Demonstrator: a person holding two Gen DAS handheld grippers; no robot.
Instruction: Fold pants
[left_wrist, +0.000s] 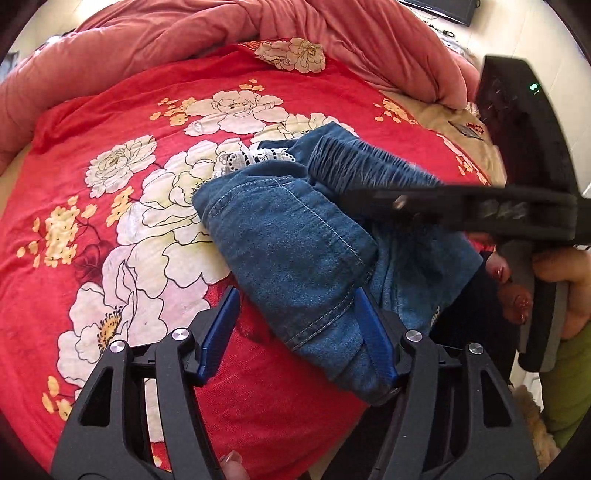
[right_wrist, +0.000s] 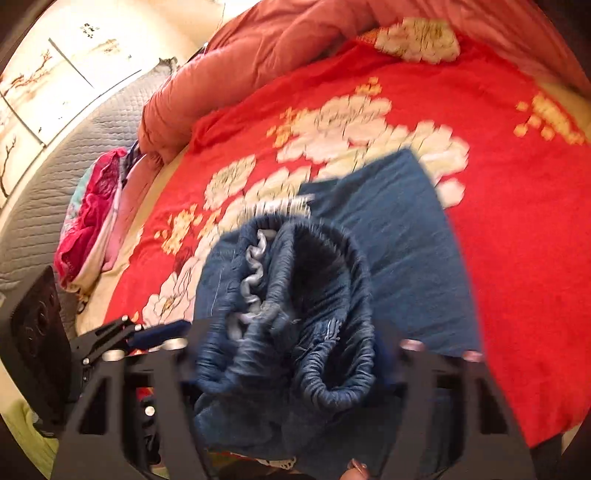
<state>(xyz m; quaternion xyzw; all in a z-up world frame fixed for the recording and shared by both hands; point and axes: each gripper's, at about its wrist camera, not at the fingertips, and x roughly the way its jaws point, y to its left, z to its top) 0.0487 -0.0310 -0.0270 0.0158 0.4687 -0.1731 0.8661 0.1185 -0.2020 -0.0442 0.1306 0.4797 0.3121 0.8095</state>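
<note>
Mid-fold: the small blue denim pants with gathered elastic waistband (left_wrist: 295, 236) lie bunched on the red floral bedspread (left_wrist: 74, 184), near its front edge. Your left claw (left_wrist: 299, 332) is spread, its right finger tucked into denim. Your right claw (right_wrist: 295, 354) looks pinched on the waistband; blur hides its fingers. Next, likely carry the waist over. Open bedspread lies ahead; the pink quilt (left_wrist: 184, 26) borders it.

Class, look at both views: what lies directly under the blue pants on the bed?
Under the blue pants lies the red floral bedspread, showing all around them. White lace trim peeks out at their far edge. The bedspread's pattern beneath the denim is covered.
</note>
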